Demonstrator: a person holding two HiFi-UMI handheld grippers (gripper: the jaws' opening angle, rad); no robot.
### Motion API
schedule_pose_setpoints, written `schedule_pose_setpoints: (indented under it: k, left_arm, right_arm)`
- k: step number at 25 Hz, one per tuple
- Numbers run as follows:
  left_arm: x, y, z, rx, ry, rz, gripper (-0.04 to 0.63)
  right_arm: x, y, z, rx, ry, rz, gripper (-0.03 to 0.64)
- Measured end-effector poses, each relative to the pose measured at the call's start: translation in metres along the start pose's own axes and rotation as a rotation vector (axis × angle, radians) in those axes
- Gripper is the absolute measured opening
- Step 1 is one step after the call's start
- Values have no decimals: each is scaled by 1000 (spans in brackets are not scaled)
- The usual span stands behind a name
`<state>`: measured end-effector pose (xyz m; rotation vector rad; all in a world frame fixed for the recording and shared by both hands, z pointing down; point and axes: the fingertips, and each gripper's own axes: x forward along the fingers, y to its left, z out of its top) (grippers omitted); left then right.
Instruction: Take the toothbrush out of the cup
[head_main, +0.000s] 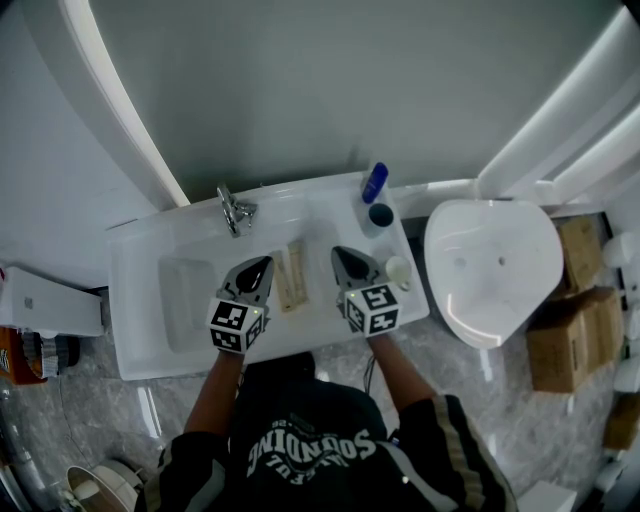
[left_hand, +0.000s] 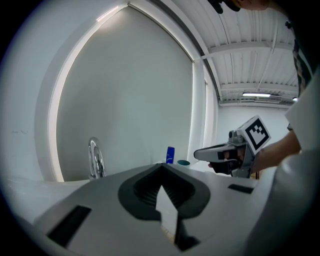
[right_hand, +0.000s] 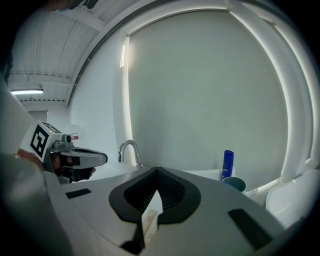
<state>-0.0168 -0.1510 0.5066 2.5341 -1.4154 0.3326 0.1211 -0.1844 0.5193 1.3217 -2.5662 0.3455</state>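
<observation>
A dark teal cup (head_main: 381, 215) stands at the back right of the white sink counter (head_main: 320, 205). A blue upright thing (head_main: 374, 182), apparently the toothbrush, rises at the cup; I cannot tell whether it stands inside or just behind it. In the right gripper view the blue thing (right_hand: 227, 165) shows behind the cup (right_hand: 234, 183). My left gripper (head_main: 262, 262) and right gripper (head_main: 340, 252) hover side by side over the counter's front, both shut and empty, well short of the cup. In its own view each of the two, left (left_hand: 161, 187) and right (right_hand: 156, 187), has its jaws together.
A chrome faucet (head_main: 235, 210) stands behind the basin (head_main: 185, 300) at the left. A beige box (head_main: 292, 277) lies on the counter between the grippers. A small white cup (head_main: 398, 270) sits near the right gripper. A toilet (head_main: 490, 280) and cardboard boxes (head_main: 570, 330) are at the right.
</observation>
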Motion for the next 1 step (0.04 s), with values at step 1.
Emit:
schedule_pose_setpoints:
  k: [1]
  left_arm:
    - [1, 1, 0, 0, 0, 0, -3]
  right_arm:
    - [1, 0, 0, 2, 3, 0, -3]
